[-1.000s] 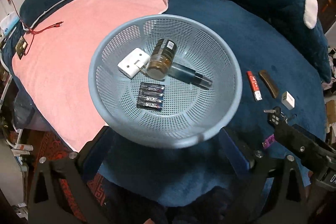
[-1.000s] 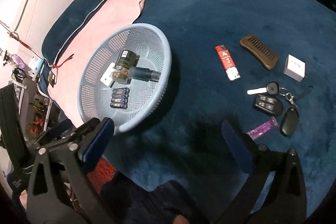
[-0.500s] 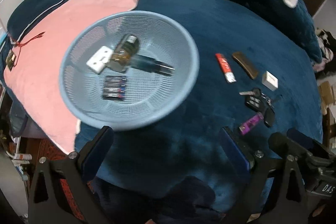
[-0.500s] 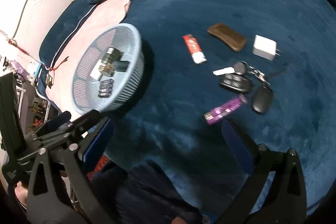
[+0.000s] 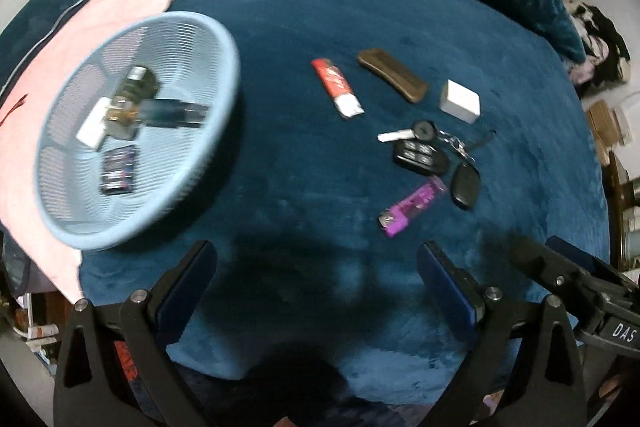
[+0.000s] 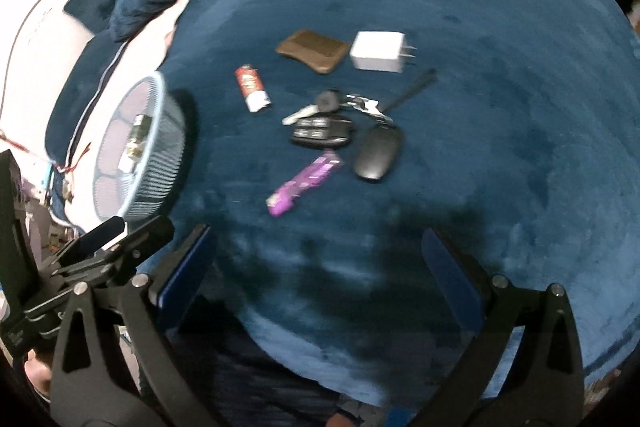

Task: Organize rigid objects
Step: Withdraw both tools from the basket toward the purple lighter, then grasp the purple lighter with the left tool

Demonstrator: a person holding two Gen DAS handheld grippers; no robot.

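Left wrist view: left claw (image 5: 316, 267) open, empty, above blue blanket (image 5: 304, 27).
Right claw (image 6: 316, 259): open, empty.
Basket (image 5: 224, 39): holds bottles, batteries.
Purple lighter (image 6: 304, 183): beside car keys (image 6: 320, 131).

Both wrist views look down — sharing basket (image 5: 224, 39) and keys (image 6: 320, 131).

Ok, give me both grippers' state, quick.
Left gripper: open, holding nothing, above the blue blanket.
Right gripper: open, holding nothing, near the purple lighter.
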